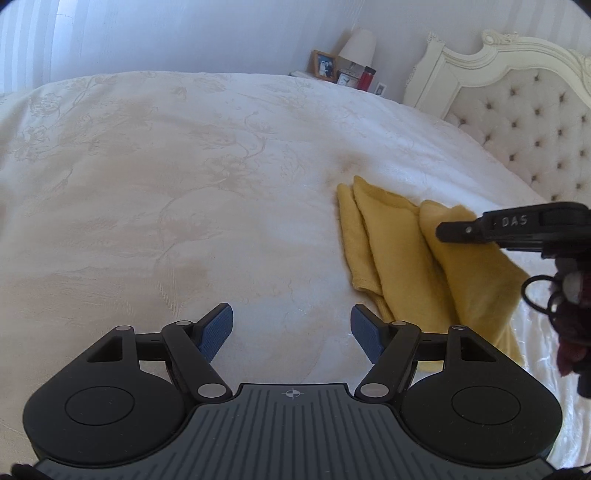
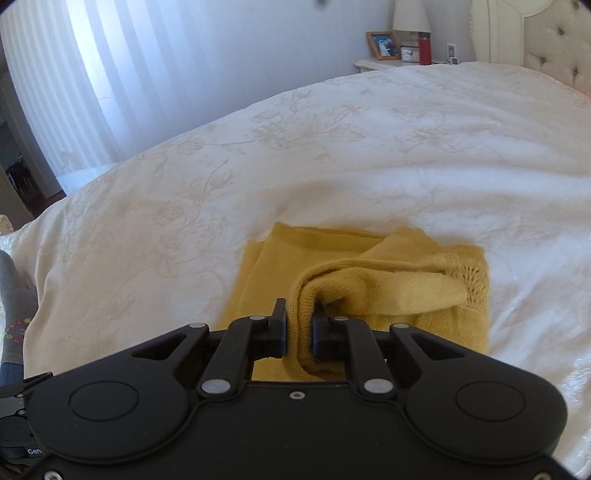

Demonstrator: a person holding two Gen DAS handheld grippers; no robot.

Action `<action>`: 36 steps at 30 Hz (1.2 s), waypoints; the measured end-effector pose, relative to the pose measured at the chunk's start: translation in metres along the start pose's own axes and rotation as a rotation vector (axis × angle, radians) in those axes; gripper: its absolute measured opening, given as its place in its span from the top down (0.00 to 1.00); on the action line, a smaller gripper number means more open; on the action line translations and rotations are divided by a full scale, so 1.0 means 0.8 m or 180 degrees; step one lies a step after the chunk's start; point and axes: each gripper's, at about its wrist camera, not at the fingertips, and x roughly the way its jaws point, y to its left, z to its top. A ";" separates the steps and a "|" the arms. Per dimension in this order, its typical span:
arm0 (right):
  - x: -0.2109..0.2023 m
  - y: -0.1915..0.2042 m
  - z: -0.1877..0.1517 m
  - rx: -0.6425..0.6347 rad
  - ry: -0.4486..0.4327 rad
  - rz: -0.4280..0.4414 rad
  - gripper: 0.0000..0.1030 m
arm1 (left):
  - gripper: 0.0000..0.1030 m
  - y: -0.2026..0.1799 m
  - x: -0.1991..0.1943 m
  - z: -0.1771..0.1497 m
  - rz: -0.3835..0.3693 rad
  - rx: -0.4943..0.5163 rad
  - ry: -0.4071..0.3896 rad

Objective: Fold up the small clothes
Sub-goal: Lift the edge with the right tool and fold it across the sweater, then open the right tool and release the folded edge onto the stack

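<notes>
Between the two fingers of the right gripper (image 2: 299, 328) a thick roll of the yellow knit garment (image 2: 373, 291) is clamped, the jaws drawn close on the bunched edge. From that grip the fabric runs forward in a loose fold over the flatter layers beneath, which lie spread on the white bedspread (image 2: 258, 155). An openwork knit patch shows at the garment's right side.

The left gripper (image 1: 291, 332) hangs over bare bedspread (image 1: 147, 184) with its blue pads (image 1: 218, 330) spread wide and nothing between them. Just to its right lies the yellow knit garment (image 1: 391, 251) in several overlapping folds, with the right gripper (image 1: 454, 232) reaching in above it from the right edge.

Beyond the bed stands a nightstand (image 2: 384, 64) carrying a framed photo (image 2: 382, 45), a small clock (image 2: 408, 54), a red bottle (image 2: 424, 48) and a lamp (image 2: 410, 16). A tufted cream headboard (image 1: 535, 129) rises at the right.
</notes>
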 end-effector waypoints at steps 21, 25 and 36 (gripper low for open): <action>-0.026 -0.013 -0.001 -0.0191 -0.0121 -0.0177 0.58 | 0.33 0.013 -0.001 0.002 0.0002 -0.0134 0.0034; -0.001 -0.021 0.002 -0.0200 -0.0061 -0.0328 0.59 | 0.33 0.011 0.001 0.003 -0.0026 -0.0110 0.0039; 0.094 0.026 0.016 -0.0581 0.0110 -0.0408 0.57 | 0.33 0.017 0.014 0.002 -0.0056 -0.0135 0.0077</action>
